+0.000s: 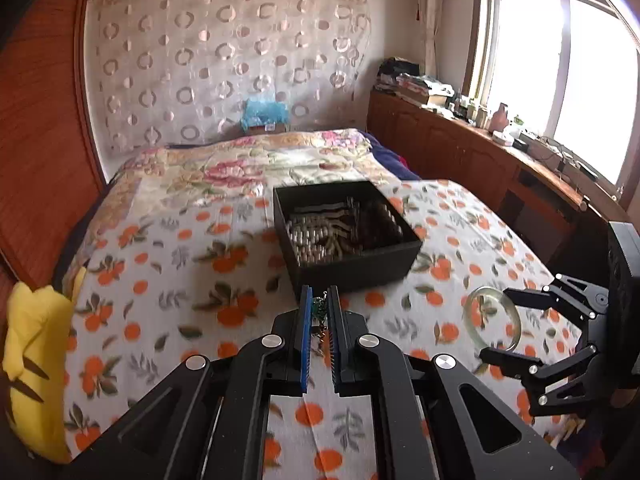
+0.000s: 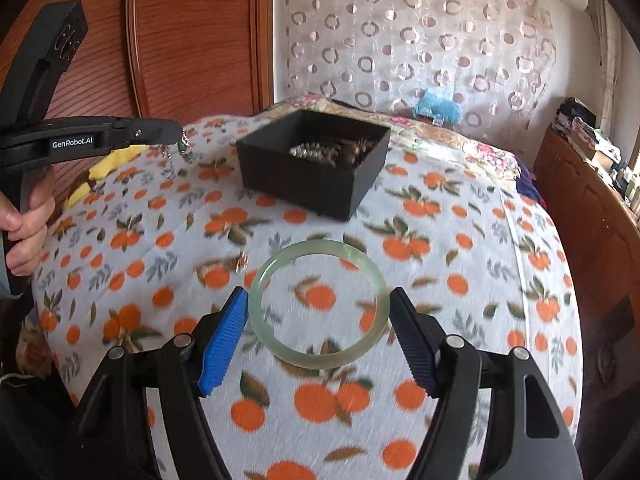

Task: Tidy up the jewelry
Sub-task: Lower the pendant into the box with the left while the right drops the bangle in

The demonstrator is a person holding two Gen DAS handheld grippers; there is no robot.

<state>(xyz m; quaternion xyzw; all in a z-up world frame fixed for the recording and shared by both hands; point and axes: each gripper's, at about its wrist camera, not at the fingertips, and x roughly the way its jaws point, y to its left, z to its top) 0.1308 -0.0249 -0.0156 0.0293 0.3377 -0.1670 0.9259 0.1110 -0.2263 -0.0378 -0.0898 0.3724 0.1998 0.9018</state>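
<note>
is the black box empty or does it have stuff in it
Not empty: the lidless black box on the bedspread already holds beaded jewelry piled across its floor.

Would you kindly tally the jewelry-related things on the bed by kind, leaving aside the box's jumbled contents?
Jade-green bangle, lying on the blanket between the open right claw fingers: 1
Green pendant piece on a chain, pinched in the left claw: 1
Black box holding beaded strands: 1
Small metallic item on the blanket, too blurred to identify: 1
Total: 4

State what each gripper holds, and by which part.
Left gripper: shut on a small green pendant with chain. Right gripper: open around the pale green jade bangle, holding nothing.
</note>
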